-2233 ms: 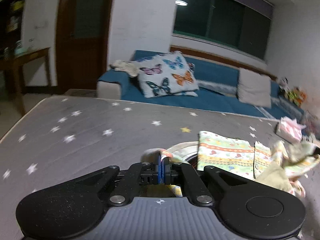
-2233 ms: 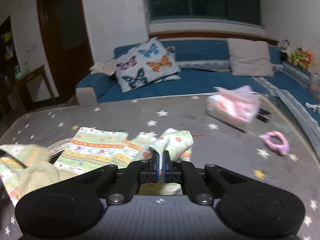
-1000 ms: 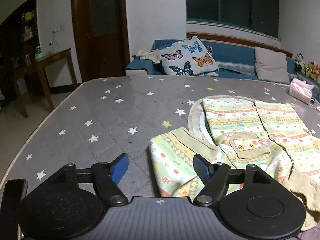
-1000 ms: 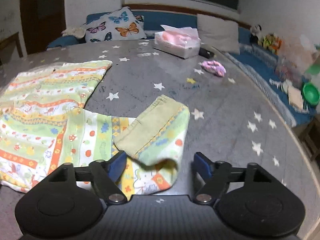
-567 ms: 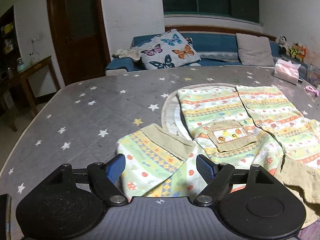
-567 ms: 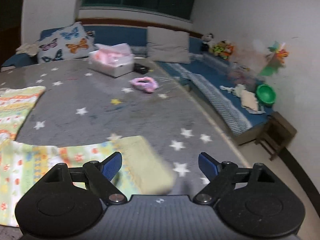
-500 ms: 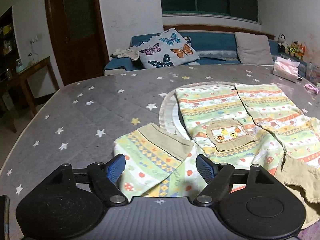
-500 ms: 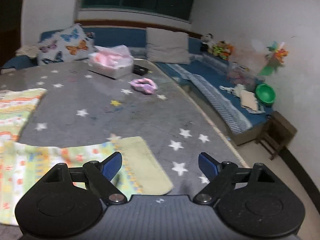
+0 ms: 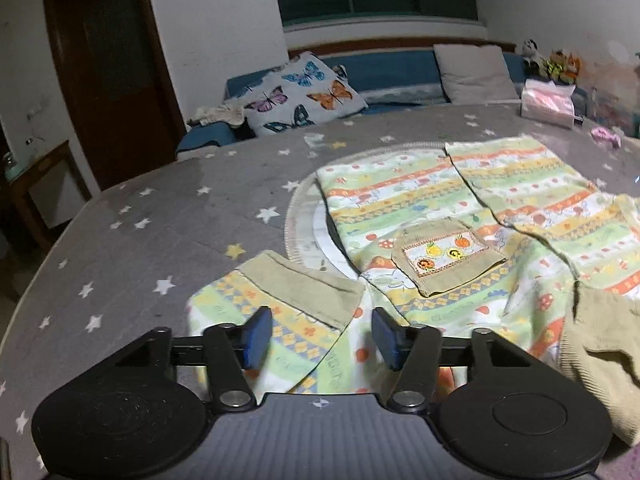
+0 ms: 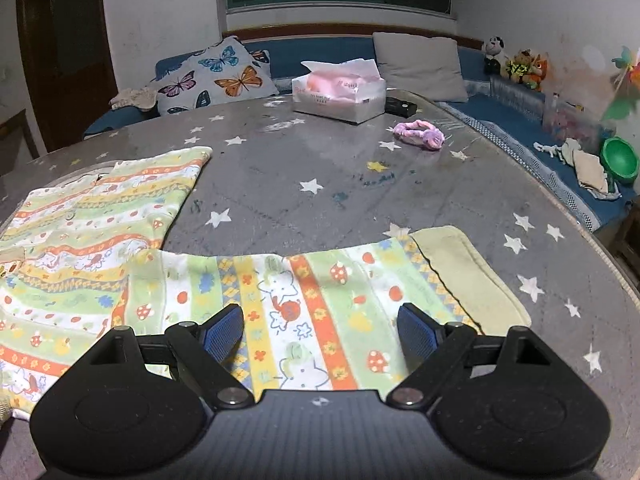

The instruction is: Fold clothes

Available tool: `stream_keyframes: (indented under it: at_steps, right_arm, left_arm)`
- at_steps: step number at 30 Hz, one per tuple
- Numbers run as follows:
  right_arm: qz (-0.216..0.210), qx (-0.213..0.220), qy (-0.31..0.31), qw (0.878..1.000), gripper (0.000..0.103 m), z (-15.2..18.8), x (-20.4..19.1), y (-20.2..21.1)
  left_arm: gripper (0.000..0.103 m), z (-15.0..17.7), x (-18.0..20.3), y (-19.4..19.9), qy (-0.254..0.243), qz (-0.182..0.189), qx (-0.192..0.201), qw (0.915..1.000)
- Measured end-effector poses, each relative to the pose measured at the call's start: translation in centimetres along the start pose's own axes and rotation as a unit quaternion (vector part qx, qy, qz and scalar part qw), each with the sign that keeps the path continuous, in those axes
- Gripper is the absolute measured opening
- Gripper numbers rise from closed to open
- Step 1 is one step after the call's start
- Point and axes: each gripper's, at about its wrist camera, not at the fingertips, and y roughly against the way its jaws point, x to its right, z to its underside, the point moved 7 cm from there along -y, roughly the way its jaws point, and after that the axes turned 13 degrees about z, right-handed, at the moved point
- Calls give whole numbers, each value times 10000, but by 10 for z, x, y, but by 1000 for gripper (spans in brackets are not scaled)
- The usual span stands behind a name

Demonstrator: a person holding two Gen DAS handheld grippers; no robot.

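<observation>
Item: child's patterned shirt (image 9: 404, 208), laid flat on the star-printed grey table (image 9: 160, 216), front up, pocket (image 9: 448, 256) near its middle. Left sleeve (image 9: 280, 304): olive cuff toward the far left, its long axis running from the shirt body outward and slightly away; it lies directly beneath and just ahead of the left tool (image 9: 318, 338), whose fingers are spread wide with nothing between them. Right sleeve (image 10: 328, 288): stretched out flat, long axis crosswise to the right wrist view, pale cuff (image 10: 464, 276) at the far right end; it lies directly under the right tool (image 10: 320, 330), fingers likewise spread and empty. Judgement: each sleeve belongs to the tool on its own side, so the left tool is nearer the left cuff and the right tool nearer the right cuff; the fold likely turns on carrying each cuff inward along the sleeve's axis toward the pocket. Also present, well apart beyond the shirt: tissue box (image 10: 340, 92), pink hair tie (image 10: 420, 134), butterfly cushion (image 9: 304, 96) on the sofa.
</observation>
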Motion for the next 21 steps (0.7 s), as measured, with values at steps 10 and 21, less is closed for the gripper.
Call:
stream_keyframes:
  at_steps: [10,21]
  right_arm:
    - [18,10,11,10000,92,-1,-2,-4]
    - [-21,-2,101,9999,92,-2,-5,1]
  left_arm:
    - [4,-3,-31,5,371,-411,398,9977]
    - [3,36,-139,61,1709,-1834,528,9666]
